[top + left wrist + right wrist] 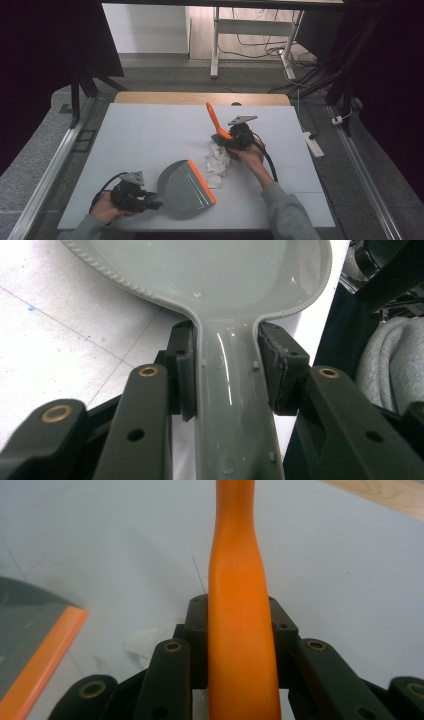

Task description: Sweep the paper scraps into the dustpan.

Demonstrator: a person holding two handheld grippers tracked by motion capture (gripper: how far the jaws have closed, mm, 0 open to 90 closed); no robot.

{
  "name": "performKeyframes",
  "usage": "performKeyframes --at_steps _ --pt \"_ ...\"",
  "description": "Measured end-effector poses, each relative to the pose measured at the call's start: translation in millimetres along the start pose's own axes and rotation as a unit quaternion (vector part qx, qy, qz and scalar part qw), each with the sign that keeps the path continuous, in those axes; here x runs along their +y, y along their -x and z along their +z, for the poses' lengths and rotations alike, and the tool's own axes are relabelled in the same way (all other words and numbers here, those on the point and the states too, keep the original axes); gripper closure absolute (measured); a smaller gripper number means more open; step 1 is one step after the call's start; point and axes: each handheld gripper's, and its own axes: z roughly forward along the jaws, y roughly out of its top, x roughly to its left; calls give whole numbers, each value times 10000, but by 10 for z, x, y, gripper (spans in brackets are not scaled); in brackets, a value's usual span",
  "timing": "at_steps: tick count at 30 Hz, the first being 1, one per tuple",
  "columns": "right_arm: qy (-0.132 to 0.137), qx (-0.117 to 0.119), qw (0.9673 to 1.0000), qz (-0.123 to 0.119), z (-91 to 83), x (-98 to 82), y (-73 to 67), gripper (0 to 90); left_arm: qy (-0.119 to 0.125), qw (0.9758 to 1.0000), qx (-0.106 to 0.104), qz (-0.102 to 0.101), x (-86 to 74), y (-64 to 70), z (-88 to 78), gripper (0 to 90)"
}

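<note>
A grey dustpan (182, 191) with an orange lip (202, 181) lies near the table's front, its lip facing right. My left gripper (150, 204) is shut on the dustpan's grey handle (232, 405), a pad pressing each side. A heap of crumpled white paper (216, 161) lies just right of the lip. Beyond the heap, my right gripper (231, 141) is shut on the orange handle of a brush (216, 119), which slants up and away; the handle (239, 615) runs between both pads. The brush head is hidden behind the hand and paper.
The white table top (150, 130) has a wooden strip (200, 97) along its far edge. A white desk frame (250, 35) and floor cables stand beyond it. A power strip (313, 142) lies off the table's right side. Dark stands (82, 85) flank both sides.
</note>
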Motion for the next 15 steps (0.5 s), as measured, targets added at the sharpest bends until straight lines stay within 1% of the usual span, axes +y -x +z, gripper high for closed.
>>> performKeyframes --at_steps 4,9,12,14,15 --pt "-67 103 9999 -70 -18 -17 -129 705 6 10000 -3 -6 5 -5 7 612" --pt "-115 347 9993 -78 -43 -54 -332 706 6 10000 5 -9 8 -1 8 612" --pt "-183 394 9988 -235 -70 -79 -478 705 0 10000 3 -9 9 -1 8 612" --pt "-194 578 9979 -214 -106 -86 -536 705 -5 10000 0 -6 9 -3 8 612" --pt "-163 672 9975 -160 -124 -91 -555 705 -8 10000 -2 -4 9 -4 8 612"
